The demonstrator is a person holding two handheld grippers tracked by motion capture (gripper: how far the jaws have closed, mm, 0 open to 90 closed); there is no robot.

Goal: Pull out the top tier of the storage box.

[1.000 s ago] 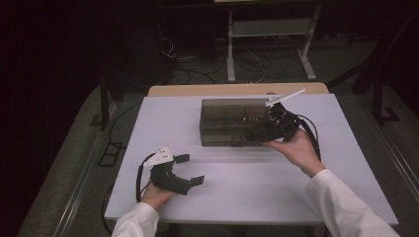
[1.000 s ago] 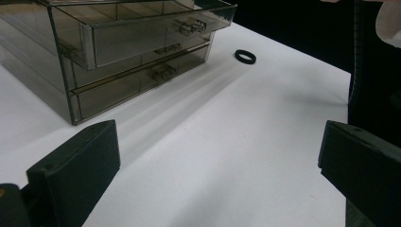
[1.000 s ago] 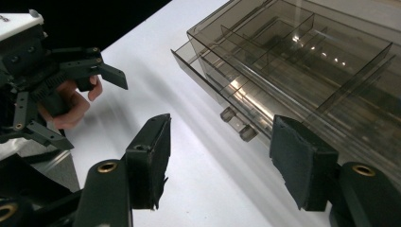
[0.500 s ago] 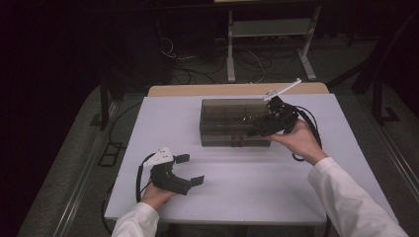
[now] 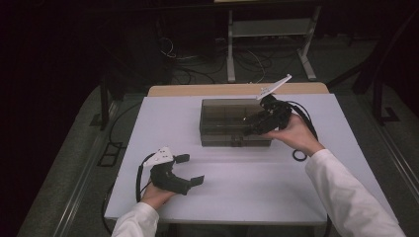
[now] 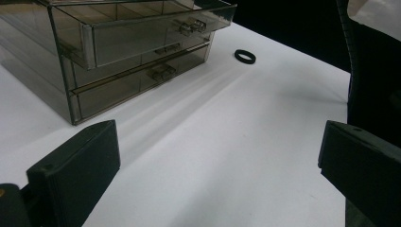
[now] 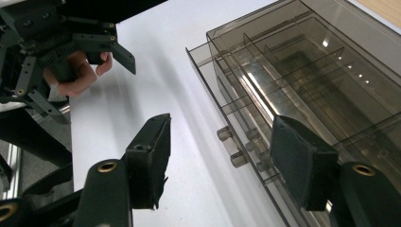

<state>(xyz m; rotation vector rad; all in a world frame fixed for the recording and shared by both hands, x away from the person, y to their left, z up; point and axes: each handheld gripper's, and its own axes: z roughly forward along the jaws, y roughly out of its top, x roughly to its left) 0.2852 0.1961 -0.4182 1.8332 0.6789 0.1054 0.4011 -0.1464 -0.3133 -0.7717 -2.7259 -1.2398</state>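
A smoky clear drawer box [image 5: 222, 123] stands mid-table, with two drawers seen in the left gripper view. Its top drawer [image 6: 142, 33] sticks out a little. My right gripper [image 5: 253, 126] hovers at the box's right front, held from the right by a hand. Its jaws are open, and the drawer's small knob handles [image 7: 236, 158] lie between them, untouched. My left gripper [image 5: 191, 169] rests open on the white table [image 5: 257, 192] at the front left, nothing between its fingers [image 6: 80, 165]. A small black ring [image 5: 299, 155] lies on the table right of the box.
The table's far edge is a wooden strip [image 5: 207, 90]. Beyond it on the dark floor are cables and a white metal stand [image 5: 269, 29]. Each gripper trails a black cable [image 5: 140, 175]. Bare tabletop lies between the box and the front edge.
My right hand has lifted and shifted slightly toward the back, over the box's right front. The left gripper has stayed where it was.
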